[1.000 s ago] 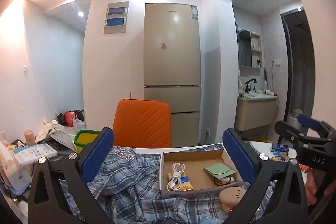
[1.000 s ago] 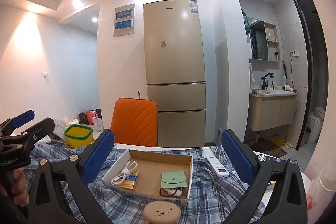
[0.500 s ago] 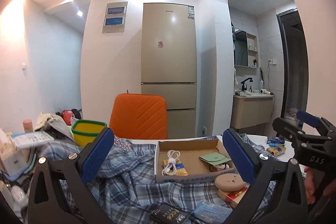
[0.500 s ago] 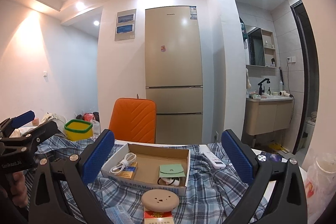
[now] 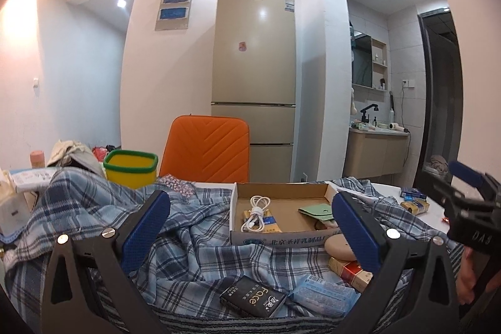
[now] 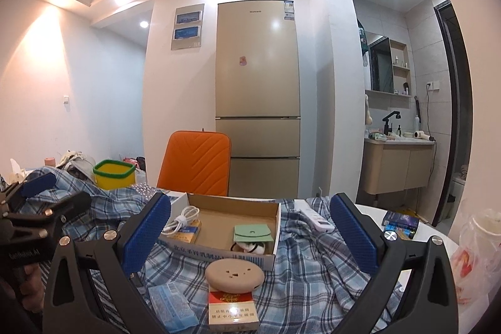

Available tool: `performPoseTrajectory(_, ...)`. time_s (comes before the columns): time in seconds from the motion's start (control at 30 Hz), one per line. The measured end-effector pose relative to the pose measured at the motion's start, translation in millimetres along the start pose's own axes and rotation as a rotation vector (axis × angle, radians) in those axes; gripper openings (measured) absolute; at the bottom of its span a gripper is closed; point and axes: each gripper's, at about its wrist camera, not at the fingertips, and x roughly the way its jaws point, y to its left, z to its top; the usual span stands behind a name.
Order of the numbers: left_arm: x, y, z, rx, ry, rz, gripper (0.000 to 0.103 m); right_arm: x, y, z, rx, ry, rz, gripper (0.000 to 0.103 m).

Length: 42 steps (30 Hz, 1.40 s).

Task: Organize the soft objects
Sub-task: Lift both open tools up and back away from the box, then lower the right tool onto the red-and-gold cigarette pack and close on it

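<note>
A crumpled blue plaid shirt [image 5: 194, 233] [image 6: 313, 265] covers the table in both views. On it rests an open cardboard box [image 5: 281, 237] [image 6: 272, 240] holding a white cable, a yellow pack and a green pouch. My left gripper [image 5: 250, 224] hovers open above the shirt, its jaws wide apart with nothing between them. The right gripper [image 6: 250, 224] is open too, over the box and a round beige puck [image 6: 234, 271]. Each gripper also shows at the edge of the other's view.
Small items lie on the shirt: a black "face" pack [image 5: 253, 296], blue tissue packs [image 6: 170, 305], a red cigarette box [image 6: 233, 307], a white remote [image 6: 314, 216]. A yellow bin [image 5: 131, 168] and orange chair [image 5: 208, 149] stand behind. A plastic bag [image 6: 479, 255] is at right.
Both cameras have pulled back and tilted slightly, so more of the near table shows: the black pack, tissue packs and cigarette box have come into view. Both grippers stay open.
</note>
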Motion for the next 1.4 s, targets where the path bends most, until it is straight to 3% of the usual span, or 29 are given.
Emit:
performPoseTrajectory(0.6,-1.7,-1.2,-3.5,0.007,0.002,0.025,0.103,8.9,-0.3,-11.2,-0.003,0.039,0.009,0.103)
performPoseTrajectory(0.8,6.2,-2.7,-1.4,0.028,0.071,0.056,0.103,15.2,-1.6,-11.5,0.003,0.072,0.017,0.103)
performPoseTrajectory(1.13,11.0,-0.7,-1.1,0.017,0.194,0.036,0.101,50.0,-13.5,-13.4,0.022,0.315,0.11,0.102)
performPoseTrajectory(1.23,13.2,-3.5,-3.4,0.023,0.228,0.035,0.099,67.7,-13.4,-20.8,0.001,0.417,0.136,0.094)
performPoseTrajectory(1.4,20.9,-7.8,-7.1,0.045,0.283,0.032,0.095,89.8,-12.3,-36.0,0.024,0.538,0.163,0.092)
